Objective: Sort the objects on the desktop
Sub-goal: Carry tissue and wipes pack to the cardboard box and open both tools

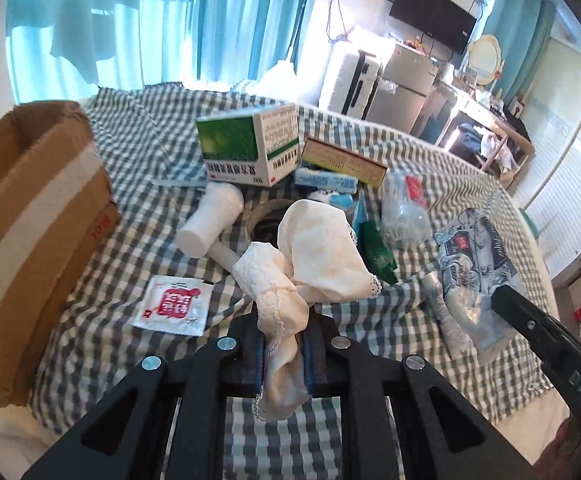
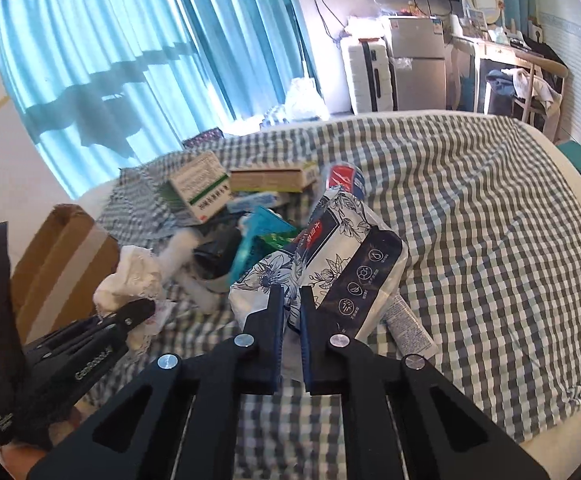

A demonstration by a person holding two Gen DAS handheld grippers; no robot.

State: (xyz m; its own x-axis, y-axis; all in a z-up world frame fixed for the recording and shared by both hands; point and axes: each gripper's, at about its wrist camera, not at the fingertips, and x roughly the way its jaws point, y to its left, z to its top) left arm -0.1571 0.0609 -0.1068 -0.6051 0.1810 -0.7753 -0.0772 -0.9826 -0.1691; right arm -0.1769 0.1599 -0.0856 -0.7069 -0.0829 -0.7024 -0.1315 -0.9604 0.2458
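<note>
On checked bedcover (image 1: 430,168): one brown cardboard carton (image 1: 30,208); two printed medicine boxes, green-white (image 1: 250,144) and tan (image 1: 344,160); one white plastic bottle (image 1: 210,224); one cream lace-trimmed cloth (image 1: 318,256); one floral tissue pack (image 1: 474,256); one red-white sachet (image 1: 174,304).

Left claw (image 1: 284,354) and right claw (image 2: 290,336), both clamped, angled downward.

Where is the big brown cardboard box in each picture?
Left wrist view: the open brown cardboard box fills the far left edge, on the checked cloth.
Right wrist view: it sits at mid-left, behind the left gripper.
Shared landmark: the green-and-white medicine carton, beyond the clutter in both.
</note>
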